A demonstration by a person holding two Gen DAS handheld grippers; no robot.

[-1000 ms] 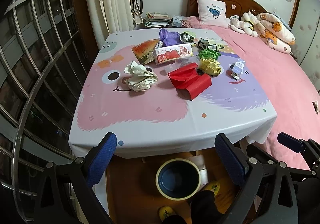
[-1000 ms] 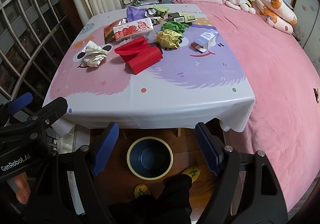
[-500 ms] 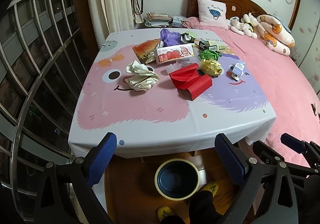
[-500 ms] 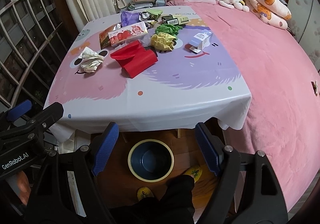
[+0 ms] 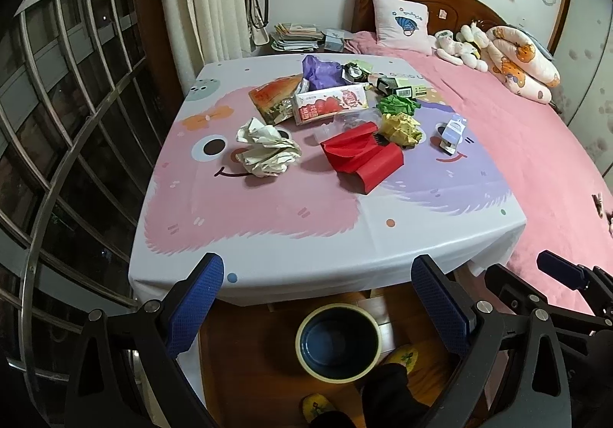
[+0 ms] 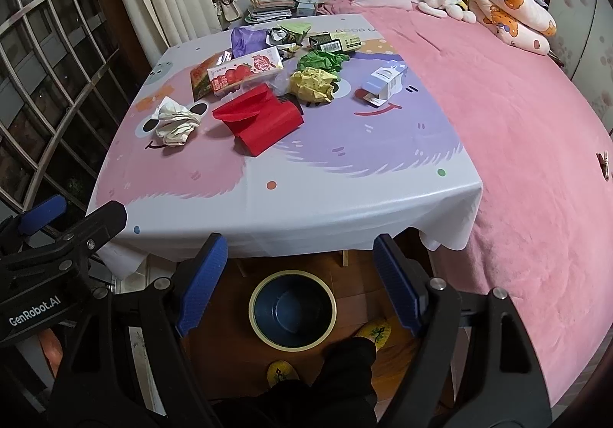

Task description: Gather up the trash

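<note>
Trash lies bunched on the far half of the table, and none is in your tongs yet. Your left gripper is released, its blue pads wide apart and empty, held back over the near edge; your right gripper is the same. Both hang above the bin on the floor just under the near edge, probably so each drop will be short.

Going left to right: the crumpled white paper sits alone at the left, well apart from the rest, so it looks the easiest first grab. Next comes the red folded paper, nearest of the centre pile. Behind it the strawberry carton leans against a snack wrapper, with a purple bag further back. The yellow wad touches the green wad, so closing on one may drag the other. The small blue-and-white box lies apart at the right, near the pink bed.

Nothing blocks your reach, though the tablecloth overhang partly shades the bin.
</note>
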